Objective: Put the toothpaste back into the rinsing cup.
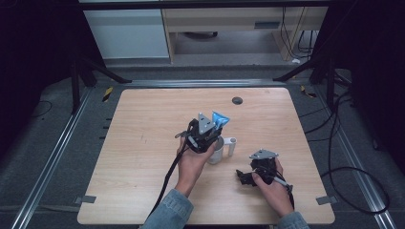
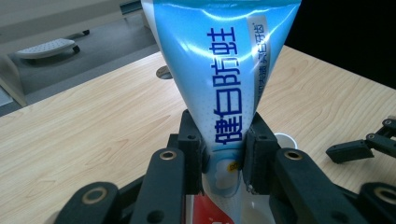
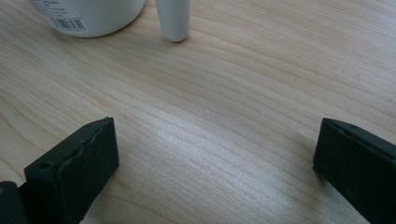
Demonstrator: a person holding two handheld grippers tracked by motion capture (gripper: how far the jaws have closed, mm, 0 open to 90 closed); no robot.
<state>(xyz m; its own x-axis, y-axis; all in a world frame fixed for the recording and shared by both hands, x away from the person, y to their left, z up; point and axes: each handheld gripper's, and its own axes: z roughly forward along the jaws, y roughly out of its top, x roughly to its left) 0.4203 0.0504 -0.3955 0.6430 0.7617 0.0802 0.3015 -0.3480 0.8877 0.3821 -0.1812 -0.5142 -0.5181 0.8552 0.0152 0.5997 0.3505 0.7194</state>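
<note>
Dark curtains hang on both sides of the room, and a pale cupboard stands at the back. At the middle sits a light wooden table (image 1: 143, 143) with rounded corners and a small round dark hole (image 1: 237, 100) near its far edge.

A person's two arms in blue denim sleeves (image 1: 169, 212) come in from the near side. Each hand holds a black gripper with a grey three-cornered plate on top.

The left gripper (image 2: 227, 161) is held up over the middle of the table. Its two black jaws pinch a shiny blue and white toothpaste tube (image 2: 219, 70) with dark blue writing down its side. The pads press on the narrow lower part of the tube, and the wide flat end stands up above the jaws. In the high view the blue end of the tube pokes out past the grey plate.

Right under that gripper stands a round white cup (image 1: 216, 153) with a white handle (image 1: 231, 144) sticking out on its right side. In the left gripper view a bit of the cup's rim peeks out beside the tube.

The right gripper (image 1: 244, 177) rests low near the front right of the table, near the cup but not touching it. Its jaws are spread wide apart, with bare wood between them.
</note>
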